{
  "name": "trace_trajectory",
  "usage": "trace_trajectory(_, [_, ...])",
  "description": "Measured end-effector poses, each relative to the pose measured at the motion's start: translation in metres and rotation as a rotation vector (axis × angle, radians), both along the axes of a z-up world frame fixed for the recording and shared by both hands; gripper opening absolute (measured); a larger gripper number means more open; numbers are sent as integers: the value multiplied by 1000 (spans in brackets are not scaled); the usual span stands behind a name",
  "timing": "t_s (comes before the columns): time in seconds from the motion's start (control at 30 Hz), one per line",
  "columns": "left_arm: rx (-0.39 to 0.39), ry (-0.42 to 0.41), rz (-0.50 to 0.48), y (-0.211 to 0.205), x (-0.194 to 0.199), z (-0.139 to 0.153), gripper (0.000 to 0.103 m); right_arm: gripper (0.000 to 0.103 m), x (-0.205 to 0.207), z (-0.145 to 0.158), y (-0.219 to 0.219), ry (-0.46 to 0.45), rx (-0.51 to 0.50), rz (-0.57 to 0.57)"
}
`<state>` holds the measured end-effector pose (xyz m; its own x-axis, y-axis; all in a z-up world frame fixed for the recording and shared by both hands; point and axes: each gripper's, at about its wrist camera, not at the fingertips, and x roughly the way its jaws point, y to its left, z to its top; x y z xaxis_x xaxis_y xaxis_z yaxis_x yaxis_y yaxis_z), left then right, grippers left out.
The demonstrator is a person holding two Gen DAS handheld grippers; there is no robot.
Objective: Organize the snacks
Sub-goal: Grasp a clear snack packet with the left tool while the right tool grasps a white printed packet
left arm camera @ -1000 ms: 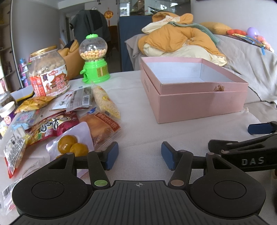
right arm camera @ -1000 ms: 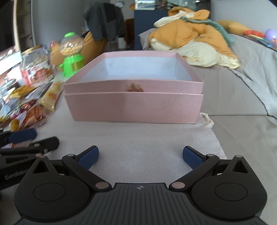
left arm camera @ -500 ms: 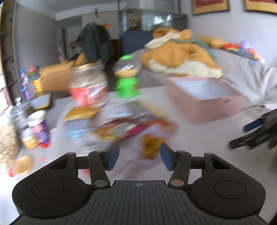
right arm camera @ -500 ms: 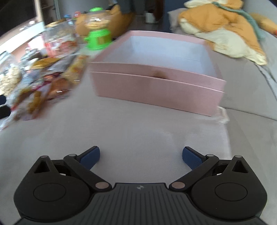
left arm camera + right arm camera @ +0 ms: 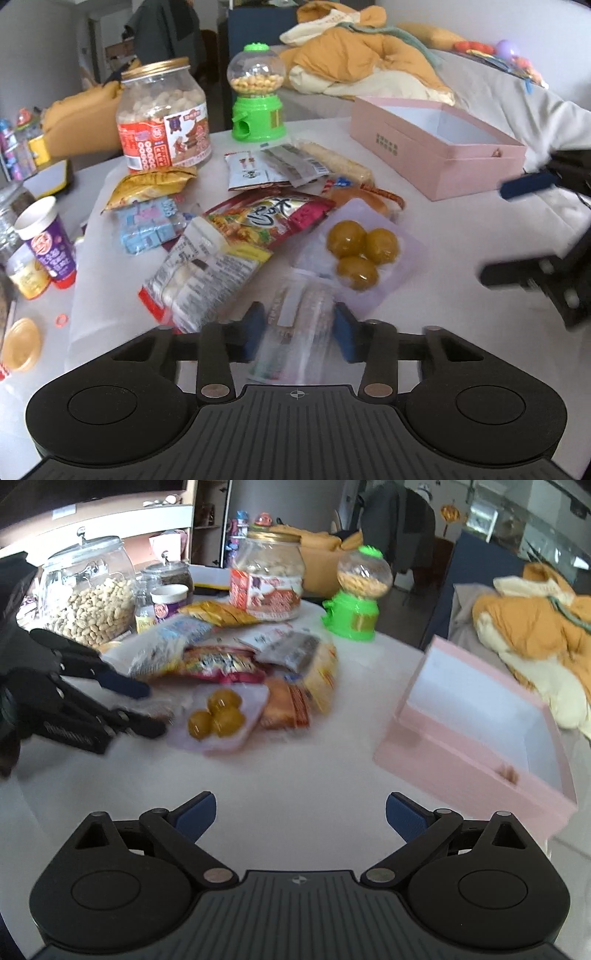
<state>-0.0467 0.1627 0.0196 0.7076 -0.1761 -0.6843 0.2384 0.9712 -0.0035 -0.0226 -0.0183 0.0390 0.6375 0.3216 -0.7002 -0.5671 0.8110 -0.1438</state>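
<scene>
Three yellow balls (image 5: 354,254), one pink box (image 5: 436,147)

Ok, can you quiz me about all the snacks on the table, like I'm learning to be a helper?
1. True or false: the pink box is already full of snacks.
2. What colour is the base of the candy dispenser? A red, B green, C blue.
3. How many round yellow snacks are sealed in the clear pouch?

Key: 1 false, its white inside looks almost bare; 2 B; 3 three.
</scene>
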Motion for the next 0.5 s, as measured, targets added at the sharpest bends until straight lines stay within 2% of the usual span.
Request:
trace_trajectory(0.07, [-7, -13, 33, 1, -20, 1, 44, 99, 3, 8, 5, 4, 23, 15])
trace_trajectory(0.17, [-17, -56, 168, 13, -59, 2, 44, 99, 13, 22, 20, 39, 88, 41])
trace_trajectory(0.3, [-149, -88, 393, 56, -97, 6, 43, 99, 33, 31, 66, 152, 157, 92])
trace_trajectory(0.37, [-180, -88, 475, 72, -105, 9, 43, 98, 40, 30, 94, 182, 166, 102])
trace_trajectory(0.5, [-237, -102, 499, 89, -113, 13, 44, 89, 52, 18, 164, 131, 84, 160])
